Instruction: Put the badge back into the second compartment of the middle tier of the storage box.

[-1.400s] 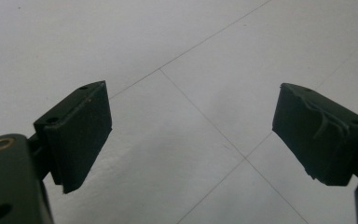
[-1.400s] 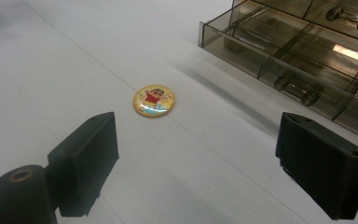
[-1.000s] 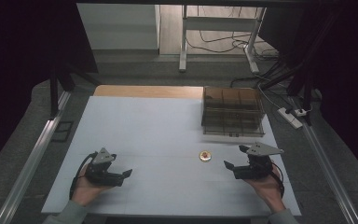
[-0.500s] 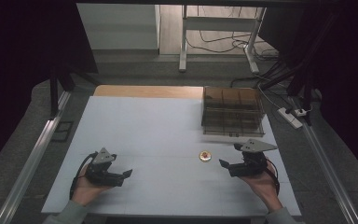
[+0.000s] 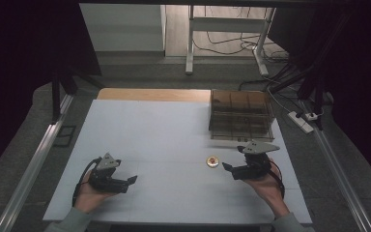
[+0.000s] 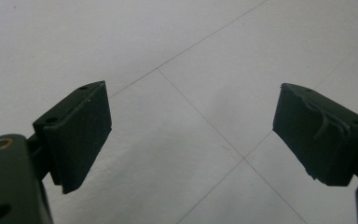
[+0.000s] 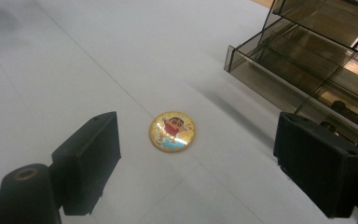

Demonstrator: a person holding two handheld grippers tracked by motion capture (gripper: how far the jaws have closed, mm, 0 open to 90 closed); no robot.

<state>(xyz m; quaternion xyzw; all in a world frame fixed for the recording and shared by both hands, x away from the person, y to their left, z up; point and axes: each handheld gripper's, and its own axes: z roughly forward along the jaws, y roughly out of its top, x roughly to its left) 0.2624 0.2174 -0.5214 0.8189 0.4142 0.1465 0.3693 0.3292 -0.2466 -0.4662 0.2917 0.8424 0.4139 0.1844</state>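
Badge (image 5: 213,161) left of right claw (image 5: 226,167)

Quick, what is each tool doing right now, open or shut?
Left tool: open, holding nothing.
Right tool: open, holding nothing; the badge lies just ahead.

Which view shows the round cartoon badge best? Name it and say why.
The right gripper view: the badge lies close ahead between the open jaws of the right gripper, its cartoon picture plain. In the high view it is a small gold disc on the table, left of that gripper.
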